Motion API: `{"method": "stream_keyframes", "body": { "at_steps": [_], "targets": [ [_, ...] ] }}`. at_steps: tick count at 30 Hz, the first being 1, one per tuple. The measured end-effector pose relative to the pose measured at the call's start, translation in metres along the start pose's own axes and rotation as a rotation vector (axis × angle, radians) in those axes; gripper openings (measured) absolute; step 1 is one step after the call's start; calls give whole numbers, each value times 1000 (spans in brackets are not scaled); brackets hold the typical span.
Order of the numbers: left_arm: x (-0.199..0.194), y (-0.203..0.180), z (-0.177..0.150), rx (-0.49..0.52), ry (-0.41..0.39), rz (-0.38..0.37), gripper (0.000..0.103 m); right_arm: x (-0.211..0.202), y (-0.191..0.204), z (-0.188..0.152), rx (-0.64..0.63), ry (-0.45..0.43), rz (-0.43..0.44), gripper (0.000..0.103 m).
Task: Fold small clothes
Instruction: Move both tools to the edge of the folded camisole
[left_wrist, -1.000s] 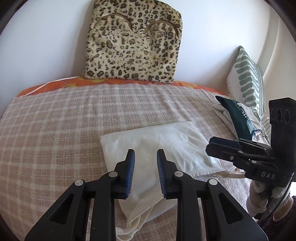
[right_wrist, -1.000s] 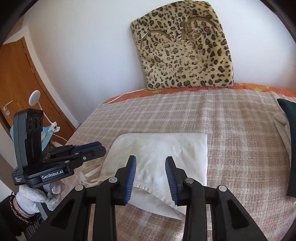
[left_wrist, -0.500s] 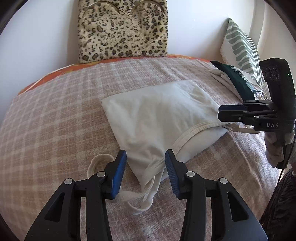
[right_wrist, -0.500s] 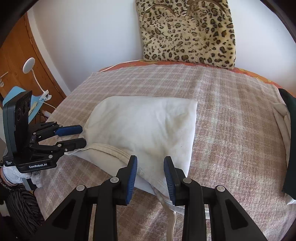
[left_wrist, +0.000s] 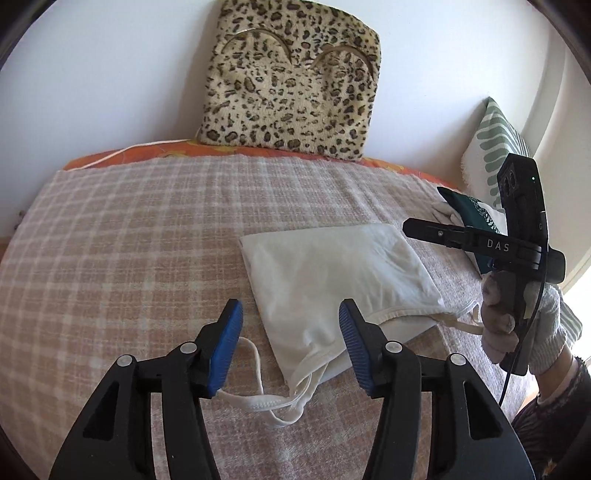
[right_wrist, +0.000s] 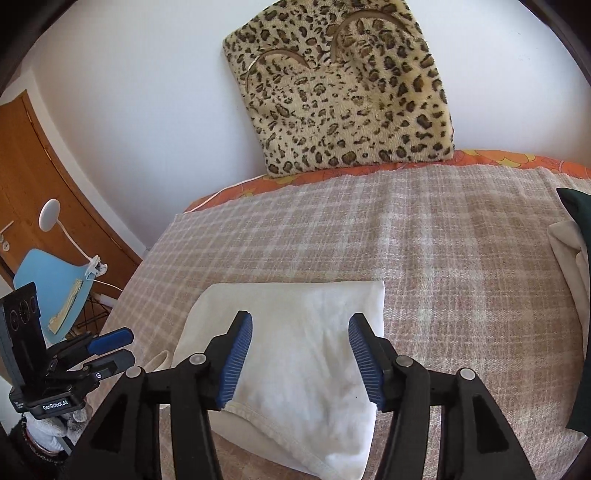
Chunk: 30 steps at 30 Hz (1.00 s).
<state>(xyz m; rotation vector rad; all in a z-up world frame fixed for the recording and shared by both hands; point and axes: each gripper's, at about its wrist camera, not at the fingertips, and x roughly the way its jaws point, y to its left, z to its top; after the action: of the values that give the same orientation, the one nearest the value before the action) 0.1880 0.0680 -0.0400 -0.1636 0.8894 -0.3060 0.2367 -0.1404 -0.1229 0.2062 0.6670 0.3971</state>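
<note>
A white folded garment (left_wrist: 332, 273) with thin straps (left_wrist: 266, 402) lies flat on the checked bedspread (left_wrist: 129, 258). My left gripper (left_wrist: 290, 349) is open and empty, just above the garment's near corner and straps. My right gripper (right_wrist: 301, 356) is open and empty, hovering over the garment (right_wrist: 295, 332) near its hemmed edge. The right gripper also shows in the left wrist view (left_wrist: 428, 229) at the garment's right side. The left gripper shows in the right wrist view (right_wrist: 110, 347) at the bed's left edge.
A leopard-print cushion (left_wrist: 288, 77) leans on the wall at the head of the bed. A pile of clothes with a dark green item (left_wrist: 469, 214) and a green-patterned pillow (left_wrist: 495, 155) lie at the right. A blue chair (right_wrist: 48, 284) and wooden door (right_wrist: 33, 177) stand left of the bed.
Both grippers have opened wide and let go of the garment. Both have drawn back and lifted from its near edge. The garment lies folded on the bed.
</note>
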Motion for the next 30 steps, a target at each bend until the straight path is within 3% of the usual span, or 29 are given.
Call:
{"method": "stream_keyframes", "body": {
  "at_steps": [2, 7, 11, 18, 23, 30],
  "targets": [
    [4, 3, -4, -30, 22, -14, 65, 6, -8, 5, 31, 2, 0, 69],
    [11, -2, -8, 17, 27, 76, 65, 12, -26, 17, 106, -23, 6, 70],
    [16, -4, -8, 32, 40, 85, 65, 18, -33, 23, 139, -11, -2, 70],
    [25, -3, -12, 55, 71, 82, 65, 31, -47, 21, 173, 9, -1, 73],
    [35, 4, -26, 65, 143, 92, 65, 42, -45, 20, 131, 66, -53, 73],
    [22, 21, -37, 23, 174, 58, 68, 35, -54, 20, 152, 87, -80, 68]
  ]
}}
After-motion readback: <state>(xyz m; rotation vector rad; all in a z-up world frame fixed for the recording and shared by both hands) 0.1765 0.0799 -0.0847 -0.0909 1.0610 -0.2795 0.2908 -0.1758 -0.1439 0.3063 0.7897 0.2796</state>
